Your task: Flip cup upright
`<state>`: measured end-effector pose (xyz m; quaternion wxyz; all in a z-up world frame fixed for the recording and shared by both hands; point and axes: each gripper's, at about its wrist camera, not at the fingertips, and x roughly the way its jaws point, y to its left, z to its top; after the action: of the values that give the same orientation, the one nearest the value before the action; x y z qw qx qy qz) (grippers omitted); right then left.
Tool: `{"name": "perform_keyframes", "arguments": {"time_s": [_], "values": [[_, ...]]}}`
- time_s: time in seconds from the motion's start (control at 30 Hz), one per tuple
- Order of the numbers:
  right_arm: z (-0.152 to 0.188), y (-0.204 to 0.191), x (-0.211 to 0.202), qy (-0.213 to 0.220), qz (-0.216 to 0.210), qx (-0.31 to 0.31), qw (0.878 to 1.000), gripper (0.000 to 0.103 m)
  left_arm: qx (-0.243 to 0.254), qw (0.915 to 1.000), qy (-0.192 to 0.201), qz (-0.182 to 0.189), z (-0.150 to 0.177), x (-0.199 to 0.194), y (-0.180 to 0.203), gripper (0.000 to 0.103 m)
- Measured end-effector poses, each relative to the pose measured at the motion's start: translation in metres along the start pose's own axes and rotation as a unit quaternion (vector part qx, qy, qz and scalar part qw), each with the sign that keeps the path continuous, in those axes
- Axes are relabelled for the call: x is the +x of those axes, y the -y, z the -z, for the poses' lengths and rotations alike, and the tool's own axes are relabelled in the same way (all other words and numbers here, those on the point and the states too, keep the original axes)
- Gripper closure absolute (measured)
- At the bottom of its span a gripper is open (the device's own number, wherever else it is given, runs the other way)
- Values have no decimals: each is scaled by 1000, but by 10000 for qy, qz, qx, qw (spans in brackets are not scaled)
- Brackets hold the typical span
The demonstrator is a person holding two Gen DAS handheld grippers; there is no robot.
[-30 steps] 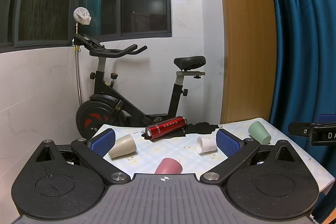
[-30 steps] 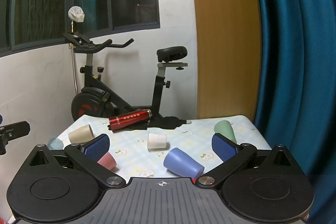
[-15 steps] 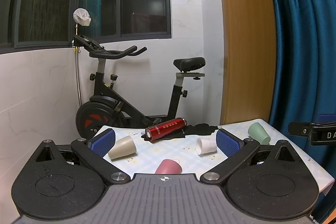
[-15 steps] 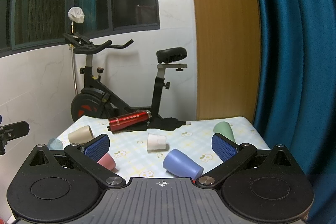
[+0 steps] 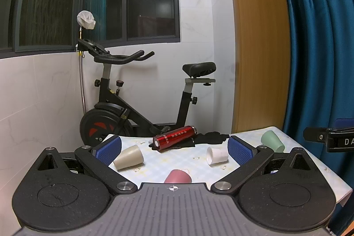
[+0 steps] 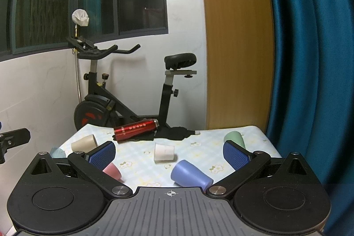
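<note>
Several cups lie on their sides on a table with a pale checked cloth [image 5: 154, 169]. In the left wrist view: a beige cup [image 5: 128, 157], a white cup [image 5: 217, 156], a pink cup [image 5: 177, 177] and a green cup [image 5: 271, 140]. In the right wrist view: a blue cup [image 6: 190, 174] nearest, the white cup [image 6: 164, 152], the pink cup [image 6: 112, 170], the beige cup [image 6: 84, 143], the green cup [image 6: 235, 139] and a pale blue cup [image 6: 57, 152]. My left gripper [image 5: 174, 148] and right gripper [image 6: 169, 153] are both open and empty, held above the near edge.
A red metal bottle [image 5: 174, 140] lies on a black cloth [image 5: 210, 138] at the table's back. An exercise bike [image 5: 132, 103] stands behind the table against the white wall. A wooden panel [image 5: 261, 59] and a blue curtain [image 5: 320, 48] are on the right.
Both views have shifted very slightly; the cups and the bottle have not moved and both grippers stay open.
</note>
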<state>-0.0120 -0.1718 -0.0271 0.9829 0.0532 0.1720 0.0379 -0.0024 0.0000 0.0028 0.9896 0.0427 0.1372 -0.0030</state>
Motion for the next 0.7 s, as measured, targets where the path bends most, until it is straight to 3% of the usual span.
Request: {"name": "perform_keyframes", "arguments": {"time_s": [0.7], "values": [[5, -3, -2, 102, 24, -16, 9999, 0, 1, 10000, 21, 4, -1, -1, 2, 0]]}}
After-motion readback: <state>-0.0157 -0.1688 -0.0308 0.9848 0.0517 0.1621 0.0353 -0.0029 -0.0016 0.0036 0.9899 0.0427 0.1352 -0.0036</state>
